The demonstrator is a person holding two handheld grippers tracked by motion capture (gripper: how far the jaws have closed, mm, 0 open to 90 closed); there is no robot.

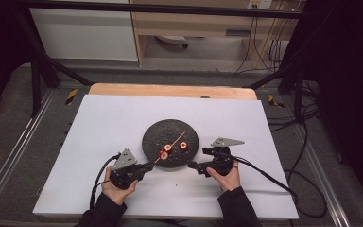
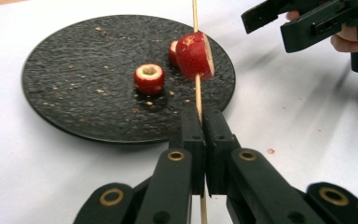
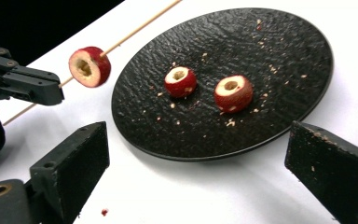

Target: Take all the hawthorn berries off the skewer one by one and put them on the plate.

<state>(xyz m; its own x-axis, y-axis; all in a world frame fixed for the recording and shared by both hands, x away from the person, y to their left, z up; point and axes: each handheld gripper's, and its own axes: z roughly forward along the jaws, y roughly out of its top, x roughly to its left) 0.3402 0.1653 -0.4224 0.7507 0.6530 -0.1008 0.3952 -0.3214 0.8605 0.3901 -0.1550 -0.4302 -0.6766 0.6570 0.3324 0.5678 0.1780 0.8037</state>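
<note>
A round black plate (image 1: 170, 142) sits at the middle of the white-covered bench (image 1: 104, 123); the left gripper (image 1: 147, 166) lies at the plate's 7 o'clock, its jaws pressed together on the near end of a thin wooden skewer (image 1: 172, 145); in the high view the skewer's long axis runs from 7 o'clock up toward 1 o'clock across the plate, the free tip pointing away from the person. One red fruit slice (image 2: 195, 55) with a pale cored centre is threaded on the skewer, raised above the plate's near edge; in the right gripper view this slice (image 3: 89, 66) hangs off the plate's rim at 9 o'clock. Two more cored slices rest on the plate, a smaller one (image 3: 180, 81) and a larger one (image 3: 233, 93) just beside it, apart; crumbs are scattered over the dark surface. The right gripper (image 1: 192, 165) waits at the plate's 5 o'clock, jaws spread wide and holding nothing, its tip aimed at the plate.
</note>
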